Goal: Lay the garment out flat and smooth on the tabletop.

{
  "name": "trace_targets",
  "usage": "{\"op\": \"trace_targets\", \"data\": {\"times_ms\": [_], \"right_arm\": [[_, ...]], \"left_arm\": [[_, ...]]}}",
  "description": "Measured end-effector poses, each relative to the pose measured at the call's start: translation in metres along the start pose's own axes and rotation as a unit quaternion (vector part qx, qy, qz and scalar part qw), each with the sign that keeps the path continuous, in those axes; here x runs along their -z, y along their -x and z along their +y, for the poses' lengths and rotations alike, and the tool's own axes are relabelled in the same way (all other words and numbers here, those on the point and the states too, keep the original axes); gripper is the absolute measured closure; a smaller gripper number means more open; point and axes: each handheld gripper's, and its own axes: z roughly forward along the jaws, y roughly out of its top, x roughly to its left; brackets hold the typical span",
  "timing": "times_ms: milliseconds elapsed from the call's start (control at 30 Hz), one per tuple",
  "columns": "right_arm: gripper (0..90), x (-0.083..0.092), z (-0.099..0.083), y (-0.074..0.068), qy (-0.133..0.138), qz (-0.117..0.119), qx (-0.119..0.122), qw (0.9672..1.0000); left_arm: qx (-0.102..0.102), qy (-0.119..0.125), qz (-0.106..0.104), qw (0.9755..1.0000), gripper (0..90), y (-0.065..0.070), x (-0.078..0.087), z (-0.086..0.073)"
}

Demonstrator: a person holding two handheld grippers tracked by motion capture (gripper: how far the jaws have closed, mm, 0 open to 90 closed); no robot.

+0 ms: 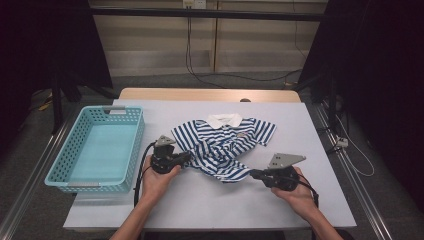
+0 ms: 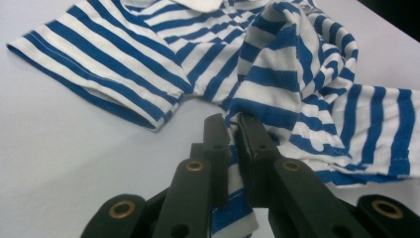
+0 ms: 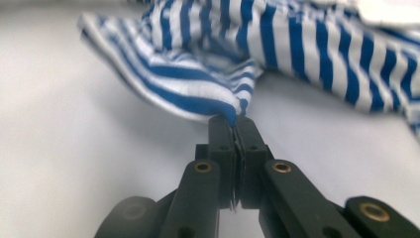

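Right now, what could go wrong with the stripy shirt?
The right gripper pinches only a thin corner of the striped polo shirt, so that corner might slip out. The left gripper holds bunched fabric, so pulling may leave the shirt crooked or wrinkled.

My table [image 1: 300, 130] is evenly lit from above; the surroundings fall dark. My right gripper view blurs the striped shirt [image 3: 297, 44].
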Motion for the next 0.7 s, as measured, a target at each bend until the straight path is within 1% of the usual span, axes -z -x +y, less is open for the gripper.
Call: {"op": "trace_targets", "data": {"times_ms": [67, 100, 133, 200, 233, 267, 300, 400, 433, 467, 500, 533, 567, 600, 633, 667, 700], "right_arm": [[88.8, 0.005, -0.008, -0.004, -0.014, 0.000, -0.006, 0.9999], [88.8, 0.008, -0.011, -0.007, -0.019, 0.001, -0.010, 0.9998], [88.7, 0.010, -0.014, -0.009, -0.023, 0.002, -0.003, 0.9997], [88.7, 0.016, -0.018, -0.014, -0.024, 0.009, -0.006, 0.9997], [88.7, 0.017, -0.019, -0.017, -0.025, 0.011, -0.001, 0.9996], [88.7, 0.018, -0.021, -0.020, -0.027, 0.013, 0.000, 0.9995], [88.6, 0.019, -0.023, -0.022, -0.031, 0.017, -0.001, 0.9994], [88.2, 0.021, -0.029, -0.028, -0.040, 0.024, 0.001, 0.9989], [87.7, 0.022, -0.030, -0.029, -0.042, 0.032, -0.002, 0.9986], [87.0, 0.023, -0.032, -0.031, -0.040, 0.039, -0.005, 0.9985], [85.4, 0.024, -0.032, -0.032, -0.038, 0.040, -0.006, 0.9984], [81.6, 0.026, -0.032, -0.033, -0.033, 0.045, -0.010, 0.9984], [78.3, 0.027, -0.032, -0.032, -0.025, 0.046, -0.016, 0.9985], [76.7, 0.029, -0.031, -0.031, -0.015, 0.047, -0.025, 0.9984], [74.1, 0.030, -0.030, -0.028, -0.007, 0.049, -0.030, 0.9983], [70.0, 0.031, -0.029, -0.025, 0.000, 0.046, -0.037, 0.9983], [68.3, 0.030, -0.028, -0.021, 0.003, 0.040, -0.046, 0.9982]], "left_arm": [[0.001, -0.008, -0.006, 1.0000, 82.9, 0.001, -0.002, -0.001], [-0.002, -0.010, -0.006, 0.9999, 82.8, 0.002, -0.003, -0.002], [-0.003, -0.013, -0.006, 0.9999, 82.8, 0.003, -0.004, -0.003], [-0.004, -0.013, -0.005, 0.9999, 82.7, 0.004, -0.004, -0.003], [-0.004, -0.013, -0.008, 0.9999, 82.7, 0.004, -0.004, -0.003], [0.001, -0.018, -0.014, 0.9997, 82.7, 0.005, -0.004, -0.004], [-0.006, -0.016, -0.011, 0.9998, 82.7, 0.004, -0.003, -0.004], [-0.006, -0.025, -0.021, 0.9994, 82.4, 0.005, -0.003, -0.006], [-0.008, -0.027, -0.020, 0.9994, 82.3, 0.004, -0.003, -0.007], [-0.008, -0.028, -0.020, 0.9994, 82.1, 0.004, -0.004, -0.007], [-0.004, -0.028, -0.018, 0.9994, 81.9, 0.004, -0.004, -0.008], [-0.006, -0.031, -0.017, 0.9993, 81.5, 0.003, -0.004, -0.007], [-0.003, -0.034, -0.020, 0.9992, 80.9, 0.003, -0.004, -0.008], [-0.002, -0.032, -0.018, 0.9993, 80.7, 0.004, -0.005, -0.008], [-0.004, -0.036, -0.017, 0.9992, 80.2, 0.004, -0.005, -0.008], [-0.002, -0.035, -0.018, 0.9992, 79.0, 0.005, -0.005, -0.009], [-0.007, -0.041, -0.020, 0.9989, 77.8, 0.005, -0.003, -0.010]]}}
